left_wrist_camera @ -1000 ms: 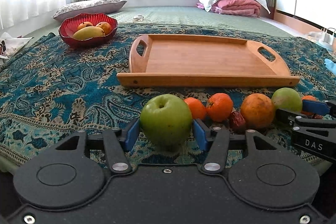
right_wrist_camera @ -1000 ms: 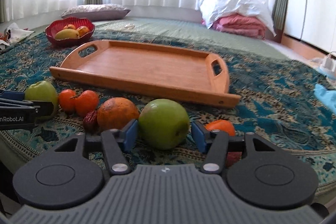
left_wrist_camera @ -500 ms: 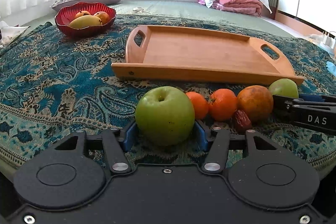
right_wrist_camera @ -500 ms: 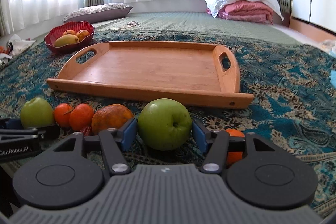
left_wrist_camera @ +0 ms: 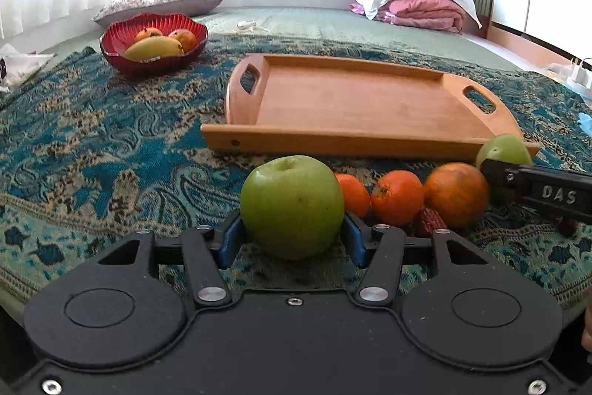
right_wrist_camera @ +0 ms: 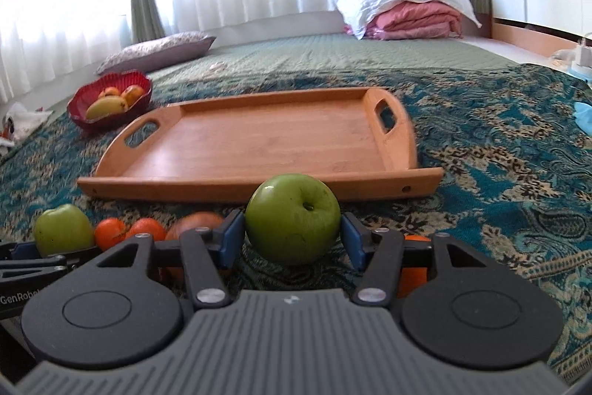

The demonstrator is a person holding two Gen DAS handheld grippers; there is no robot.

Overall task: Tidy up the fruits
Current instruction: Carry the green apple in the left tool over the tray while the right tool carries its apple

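A green apple (left_wrist_camera: 292,206) is clamped in the left tool (left_wrist_camera: 292,239), another apple (right_wrist_camera: 293,218) in the right tool (right_wrist_camera: 292,241); the empty tray (right_wrist_camera: 259,139) lies at 12 o'clock, nearer the right.

Ahead of my left gripper (left_wrist_camera: 292,241), whose pads clamp a green apple (left_wrist_camera: 292,206), the near wall of the wooden tray (left_wrist_camera: 362,139) stands as a low barrier; past that wall the tray floor lies bare. To the right of those tongs, two tangerines (left_wrist_camera: 396,197), a large orange (left_wrist_camera: 457,193) and a dark date (left_wrist_camera: 429,223) crowd close together, leaving no gap to pass. To the left, only patterned cloth (left_wrist_camera: 92,150) up to the red bowl (left_wrist_camera: 122,43). My right gripper (right_wrist_camera: 292,241), gripping a second apple (right_wrist_camera: 292,217), faces the same tray wall, with open cloth to its right.
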